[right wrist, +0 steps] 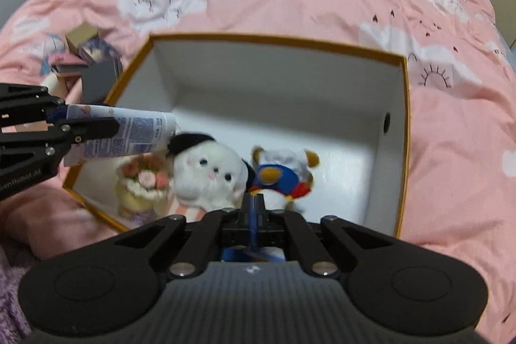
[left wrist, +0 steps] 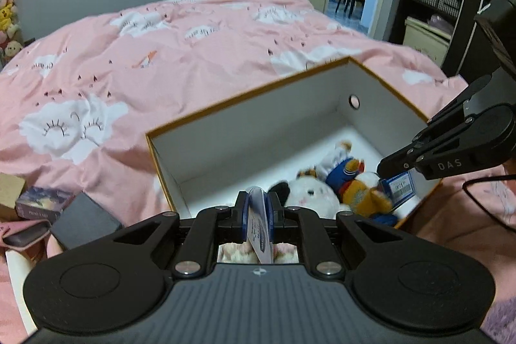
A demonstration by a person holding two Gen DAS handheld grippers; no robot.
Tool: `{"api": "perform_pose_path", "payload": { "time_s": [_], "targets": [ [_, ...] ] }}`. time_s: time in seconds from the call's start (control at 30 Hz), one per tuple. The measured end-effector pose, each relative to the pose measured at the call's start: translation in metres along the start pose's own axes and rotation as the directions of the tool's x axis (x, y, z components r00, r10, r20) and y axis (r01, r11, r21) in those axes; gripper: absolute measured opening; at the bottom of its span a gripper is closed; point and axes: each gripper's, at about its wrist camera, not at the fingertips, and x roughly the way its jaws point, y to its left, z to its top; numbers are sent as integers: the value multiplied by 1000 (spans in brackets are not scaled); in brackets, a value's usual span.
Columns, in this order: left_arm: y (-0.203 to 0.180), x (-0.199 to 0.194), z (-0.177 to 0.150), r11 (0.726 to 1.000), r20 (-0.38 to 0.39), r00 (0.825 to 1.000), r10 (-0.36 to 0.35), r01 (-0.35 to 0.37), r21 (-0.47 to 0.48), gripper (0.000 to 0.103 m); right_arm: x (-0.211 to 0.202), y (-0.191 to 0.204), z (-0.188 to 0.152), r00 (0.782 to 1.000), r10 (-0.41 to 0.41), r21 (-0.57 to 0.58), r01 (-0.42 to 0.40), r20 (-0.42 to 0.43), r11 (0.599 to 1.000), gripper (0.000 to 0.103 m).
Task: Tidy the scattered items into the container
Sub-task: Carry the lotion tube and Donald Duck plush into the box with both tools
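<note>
Left tongs (left wrist: 258, 215) clamp tube (right wrist: 129, 134), right tongs (right wrist: 256, 215) pinch blue tagged item (left wrist: 400, 187); both over box (right wrist: 277, 39). Next: lower, release.

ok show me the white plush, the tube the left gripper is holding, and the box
white plush (right wrist: 206, 176), right wrist view, on its face.
tube (right wrist: 135, 134), right wrist view, on the printed label.
box (right wrist: 274, 76), right wrist view, on the far inner wall.

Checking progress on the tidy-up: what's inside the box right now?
Inside the box: a white plush, a bear plush and a flower bouquet toy. The floor beneath them and behind the near grippers is hidden.
</note>
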Motion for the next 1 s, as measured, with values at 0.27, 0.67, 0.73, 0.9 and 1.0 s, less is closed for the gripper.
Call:
{"api": "perform_pose_path", "payload": {
  "time_s": [0.27, 0.67, 0.73, 0.9, 1.0],
  "targets": [
    [-3, 1, -1, 999, -47, 998, -32, 33, 20, 14, -2, -3, 9, 1000, 10, 31, -10, 4, 999, 7],
    [17, -11, 16, 937, -17, 951, -310, 302, -176, 13, 8, -9, 18, 1000, -5, 48, 6, -6, 999, 7],
    [16, -5, 17, 924, -48, 936, -349, 336, -181, 13, 9, -11, 19, 1000, -11, 56, 12, -9, 998, 7],
    [17, 11, 15, 917, -120, 922, -368, 339, -212, 13, 12, -13, 18, 1000, -3, 70, 4, -13, 998, 7],
    [20, 13, 14, 919, -143, 921, -364, 330, -215, 14, 15, -12, 15, 1000, 2, 75, 0, -24, 997, 14]
  ]
}}
